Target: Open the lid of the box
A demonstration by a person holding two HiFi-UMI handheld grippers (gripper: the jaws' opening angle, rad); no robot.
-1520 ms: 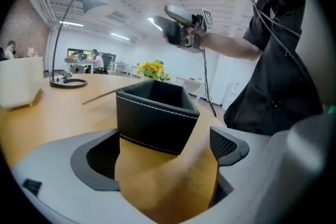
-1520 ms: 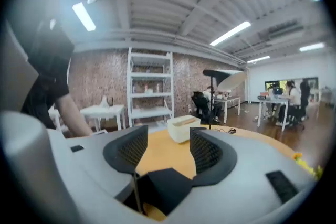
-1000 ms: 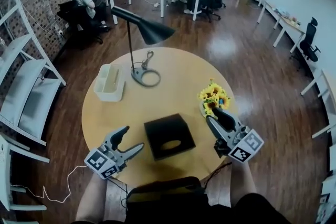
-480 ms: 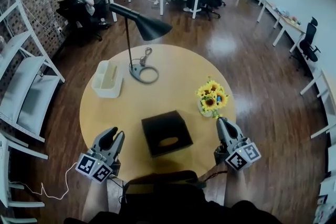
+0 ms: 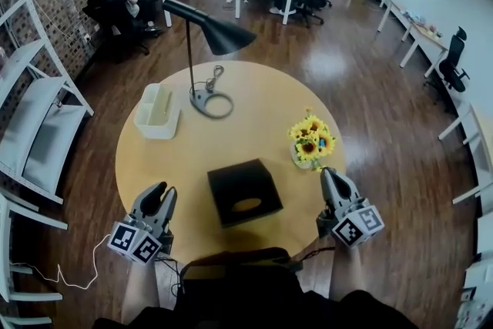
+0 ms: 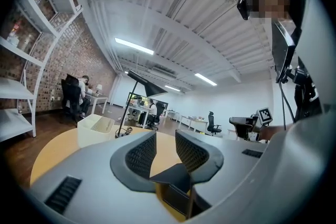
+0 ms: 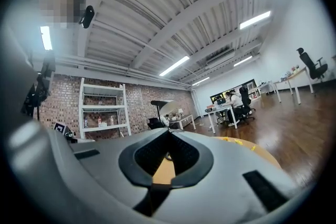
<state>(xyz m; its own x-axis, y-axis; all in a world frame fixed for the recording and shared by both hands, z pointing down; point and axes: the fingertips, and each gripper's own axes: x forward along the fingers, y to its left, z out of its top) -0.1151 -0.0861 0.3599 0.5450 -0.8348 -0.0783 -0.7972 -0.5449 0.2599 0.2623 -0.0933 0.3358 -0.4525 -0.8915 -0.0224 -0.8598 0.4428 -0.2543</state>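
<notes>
Left tongs point(image 5: 159, 190), right tongs point(image 5: 330, 176) gone from spread to clenched — both empty, flanking box point(image 5: 244, 191).

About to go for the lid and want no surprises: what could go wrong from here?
The left claw and right claw are shut, off to either side of the black square box; going in like that could shove it rather than grip its lid. The yellow sunflowers in a vase stand just ahead of the right claw and could be knocked over.

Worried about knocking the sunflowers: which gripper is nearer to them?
Right. The right gripper sits just short of the sunflowers; the left gripper is beyond the black box.
</notes>
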